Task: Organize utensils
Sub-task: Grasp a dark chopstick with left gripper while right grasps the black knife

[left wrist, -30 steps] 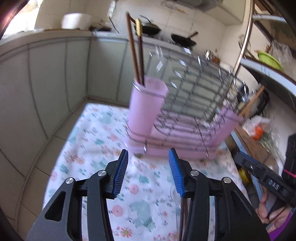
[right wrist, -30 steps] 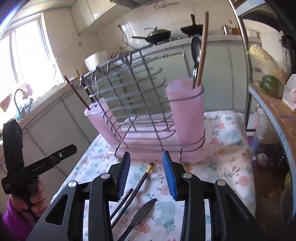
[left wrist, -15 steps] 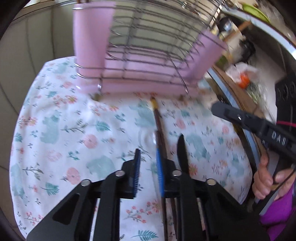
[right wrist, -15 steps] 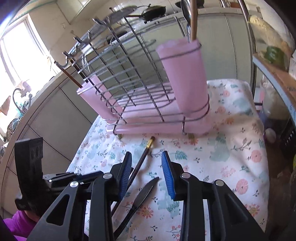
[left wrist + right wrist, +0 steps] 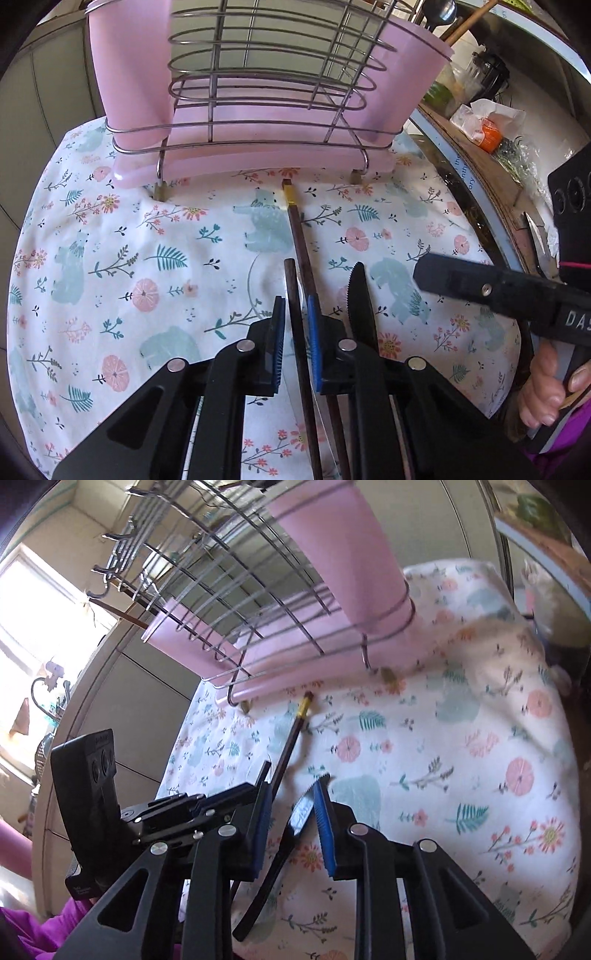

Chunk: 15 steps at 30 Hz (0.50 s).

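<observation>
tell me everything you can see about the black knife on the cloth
The black knife looks like matte dark plastic, with a pointed tip and a serrated edge. It lies flat on the floral tablecloth, tip toward the pink dish rack, beside two dark chopsticks. Its handle end is hidden under the grippers. The right gripper straddles the blade; its jaws have been closing, but the pads do not clearly press on it.

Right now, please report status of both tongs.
Left tongs closing around short chopstick. Right tongs closing, black knife between. Gold-tipped chopstick alongside.

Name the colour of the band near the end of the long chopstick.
Gold, on the dark brown chopstick; clearest in the left wrist view.
</observation>
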Available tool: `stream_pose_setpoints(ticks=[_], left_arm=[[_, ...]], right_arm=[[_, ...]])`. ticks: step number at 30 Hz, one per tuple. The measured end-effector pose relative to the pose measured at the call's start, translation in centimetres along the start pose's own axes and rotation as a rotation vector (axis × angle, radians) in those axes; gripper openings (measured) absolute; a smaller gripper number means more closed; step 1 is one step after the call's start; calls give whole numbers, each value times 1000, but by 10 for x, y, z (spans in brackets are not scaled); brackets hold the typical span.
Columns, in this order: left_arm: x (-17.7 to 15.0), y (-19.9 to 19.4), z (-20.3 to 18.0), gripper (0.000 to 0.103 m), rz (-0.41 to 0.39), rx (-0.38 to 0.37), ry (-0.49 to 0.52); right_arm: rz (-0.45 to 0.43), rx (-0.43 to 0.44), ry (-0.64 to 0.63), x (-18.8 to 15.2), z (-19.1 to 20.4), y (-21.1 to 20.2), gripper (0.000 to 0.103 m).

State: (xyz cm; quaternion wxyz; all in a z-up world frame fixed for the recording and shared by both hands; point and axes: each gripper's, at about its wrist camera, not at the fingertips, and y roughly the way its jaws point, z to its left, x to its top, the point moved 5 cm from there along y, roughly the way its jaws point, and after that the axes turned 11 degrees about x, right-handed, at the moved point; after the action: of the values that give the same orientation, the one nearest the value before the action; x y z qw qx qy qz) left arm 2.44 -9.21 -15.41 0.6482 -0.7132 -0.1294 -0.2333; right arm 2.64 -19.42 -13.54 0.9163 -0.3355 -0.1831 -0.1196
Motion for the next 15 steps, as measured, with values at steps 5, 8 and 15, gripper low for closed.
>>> stream_pose_setpoints(ticks=[5, 8, 15], left_arm=[[-1, -7, 15, 5, -41, 45, -49], [1, -19, 33, 5, -80, 42, -115], [3, -34, 59, 5, -106, 75, -188]], right_arm=[[70, 45, 92, -8, -11, 15, 24], [87, 25, 117, -9, -17, 23, 24], [117, 12, 101, -9, -14, 49, 21]])
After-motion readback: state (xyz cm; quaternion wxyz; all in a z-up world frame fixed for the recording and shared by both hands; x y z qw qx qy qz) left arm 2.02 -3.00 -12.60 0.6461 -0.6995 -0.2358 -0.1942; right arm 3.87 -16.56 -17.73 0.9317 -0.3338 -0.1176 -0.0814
